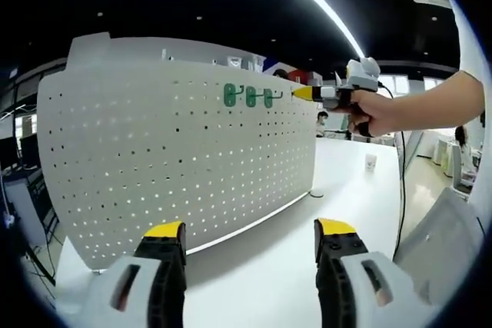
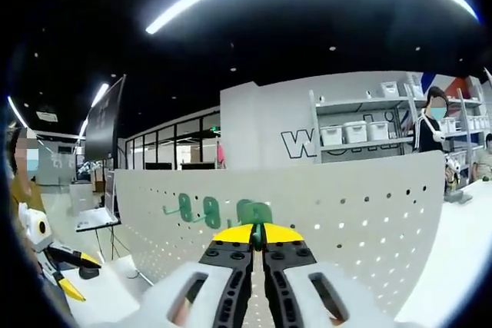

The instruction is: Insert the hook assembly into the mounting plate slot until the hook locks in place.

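In the left gripper view, the left gripper (image 1: 250,240) hangs low over the white desk (image 1: 338,174), its yellow-tipped fingers (image 1: 165,230) spread wide with nothing between them. Beyond them a white pegboard (image 1: 154,151) stands upright along the desk's far edge. Near the board's top edge, toward its right end, three green hooks (image 1: 250,97) sit in a row. Just to the right of that row the right gripper (image 1: 301,93) reaches in, held by a person's hand (image 1: 377,113), its yellow tips at the height of the hooks and just beside the last one.

In the right gripper view, the right gripper (image 2: 259,237) has its fingers (image 2: 231,234) pressed together on a thin green hook (image 2: 258,234), which stands up between the yellow tips. Directly past the tips is the pegboard (image 2: 346,213), with two green hooks (image 2: 196,207) to the left of the fingers and a third (image 2: 254,210) just above them. Whether the pinched piece touches the board cannot be told. At the lower left the left gripper (image 2: 65,278) shows over the desk (image 2: 461,251). Far behind are shelves with white bins (image 2: 357,132).
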`<state>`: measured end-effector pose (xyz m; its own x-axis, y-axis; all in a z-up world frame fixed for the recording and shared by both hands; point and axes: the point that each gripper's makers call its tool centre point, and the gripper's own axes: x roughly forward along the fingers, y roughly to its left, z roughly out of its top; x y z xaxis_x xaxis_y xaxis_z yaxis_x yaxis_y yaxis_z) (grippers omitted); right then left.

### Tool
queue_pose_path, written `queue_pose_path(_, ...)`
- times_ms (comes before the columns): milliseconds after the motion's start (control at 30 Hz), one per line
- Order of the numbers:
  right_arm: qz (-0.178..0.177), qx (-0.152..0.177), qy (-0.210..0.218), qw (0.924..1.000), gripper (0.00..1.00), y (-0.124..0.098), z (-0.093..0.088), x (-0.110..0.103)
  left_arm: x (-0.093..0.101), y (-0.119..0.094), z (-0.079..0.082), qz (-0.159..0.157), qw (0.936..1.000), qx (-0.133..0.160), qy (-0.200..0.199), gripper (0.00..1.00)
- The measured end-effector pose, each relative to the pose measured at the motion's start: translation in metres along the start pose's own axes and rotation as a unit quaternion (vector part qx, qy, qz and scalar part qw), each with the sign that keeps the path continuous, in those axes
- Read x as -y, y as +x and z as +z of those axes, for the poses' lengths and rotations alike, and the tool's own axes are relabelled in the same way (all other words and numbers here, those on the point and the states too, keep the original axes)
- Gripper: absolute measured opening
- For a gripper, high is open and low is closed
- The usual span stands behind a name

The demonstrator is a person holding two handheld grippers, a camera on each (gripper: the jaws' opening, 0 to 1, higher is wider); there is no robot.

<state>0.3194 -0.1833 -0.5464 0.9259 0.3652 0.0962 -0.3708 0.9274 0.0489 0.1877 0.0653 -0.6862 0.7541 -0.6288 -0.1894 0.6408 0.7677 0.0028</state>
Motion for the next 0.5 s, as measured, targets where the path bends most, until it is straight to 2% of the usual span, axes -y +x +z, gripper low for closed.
queue_pose_path(500,-0.029,0.018,-0.019,0.9992,0.01,0.015,0.006,0.023,-0.007,-0.007,-0.006,0.007,0.9999,-0.010,-0.005,0.69)
